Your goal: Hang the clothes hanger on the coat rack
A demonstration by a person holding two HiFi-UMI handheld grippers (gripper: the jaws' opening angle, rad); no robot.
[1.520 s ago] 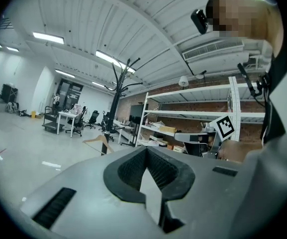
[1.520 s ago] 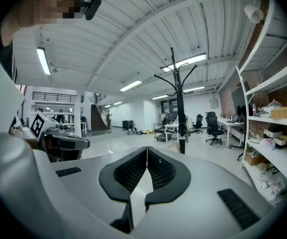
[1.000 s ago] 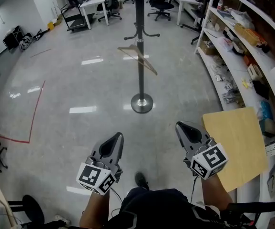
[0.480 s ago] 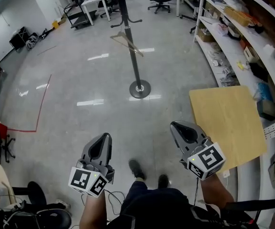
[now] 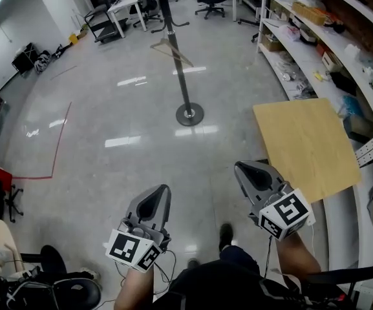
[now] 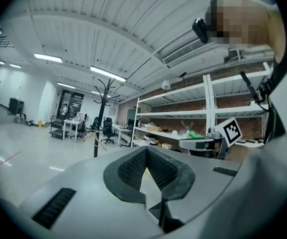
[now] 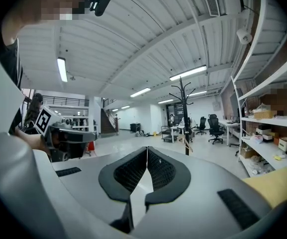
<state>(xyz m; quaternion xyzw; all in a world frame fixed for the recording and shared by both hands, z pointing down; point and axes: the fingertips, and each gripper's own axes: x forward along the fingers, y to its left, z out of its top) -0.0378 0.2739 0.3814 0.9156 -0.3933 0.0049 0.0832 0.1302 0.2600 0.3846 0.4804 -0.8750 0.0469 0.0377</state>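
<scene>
A black coat rack (image 5: pixel 178 63) stands on the shiny floor a few steps ahead, on a round base (image 5: pixel 189 114). A pale wooden hanger (image 5: pixel 171 49) hangs tilted from one of its lower hooks. Both grippers are held low near my body, far from the rack. My left gripper (image 5: pixel 161 192) is shut with nothing in it, and so is my right gripper (image 5: pixel 242 169). The left gripper view shows the rack (image 6: pixel 101 114) and the hanger (image 6: pixel 100 143) beyond the closed jaws (image 6: pixel 145 151). In the right gripper view the rack (image 7: pixel 184 118) stands past the closed jaws (image 7: pixel 146 150).
A light wooden board (image 5: pixel 306 146) lies by the long white shelving (image 5: pixel 328 53) on the right, close to my right gripper. Desks and office chairs (image 5: pixel 131 5) fill the far end. A red tape line (image 5: pixel 55 146) marks the floor at left. A black stool (image 5: pixel 50 283) sits lower left.
The view has drawn back and turned a little, so the rack and hanger look farther off and higher in the picture. Both grippers stay shut and empty.
</scene>
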